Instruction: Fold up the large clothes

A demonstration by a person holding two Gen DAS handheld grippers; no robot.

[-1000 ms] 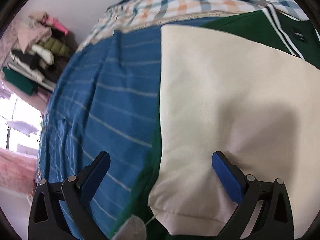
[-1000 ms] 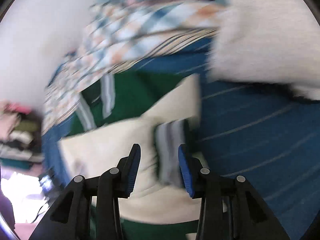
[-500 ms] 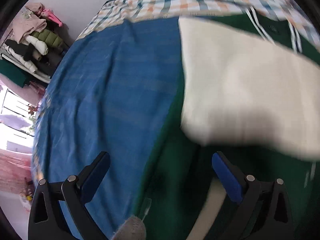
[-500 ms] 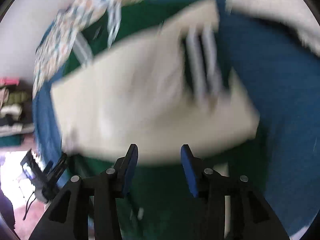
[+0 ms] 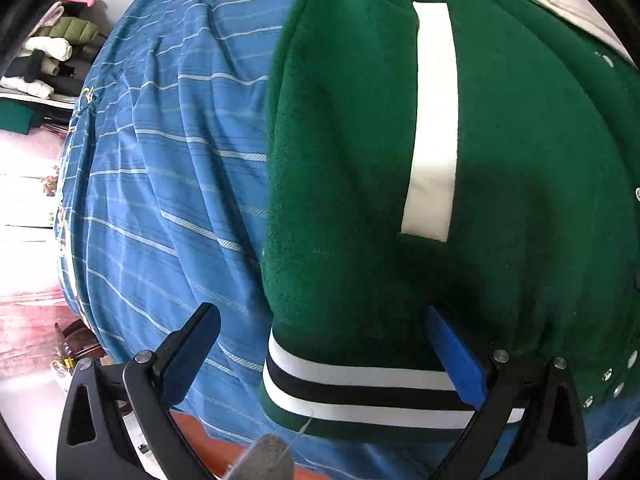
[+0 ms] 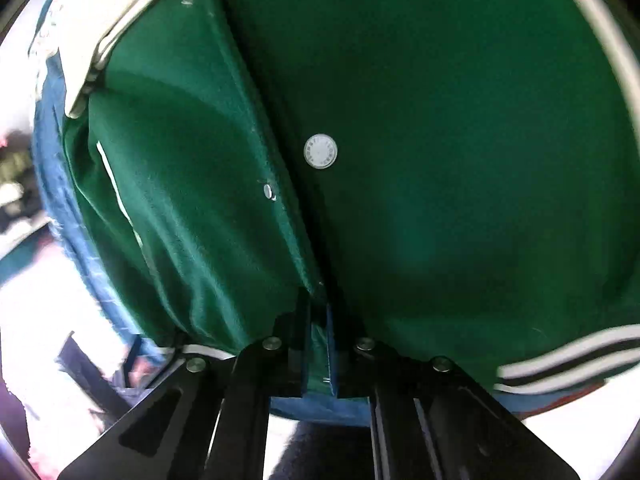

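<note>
A green varsity jacket (image 5: 500, 160) with a white pocket strip, cream sleeves and a black-and-white striped hem (image 5: 360, 392) lies on the bed. My left gripper (image 5: 320, 356) is open, its fingers straddling the hem's left corner just above the fabric. In the right wrist view the jacket (image 6: 460, 140) fills the frame, with snap buttons along the front opening. My right gripper (image 6: 318, 344) is shut on the jacket's front edge near the hem.
A blue striped bedsheet (image 5: 168, 160) covers the bed to the left of the jacket. Stacked clothes (image 5: 52, 52) sit on shelves at far left. The bed's near edge (image 5: 224, 440) runs just under my left gripper.
Both grippers have moved down from the cream sleeves to the jacket's hem. The right gripper has closed on the green front edge. The left stays open.
</note>
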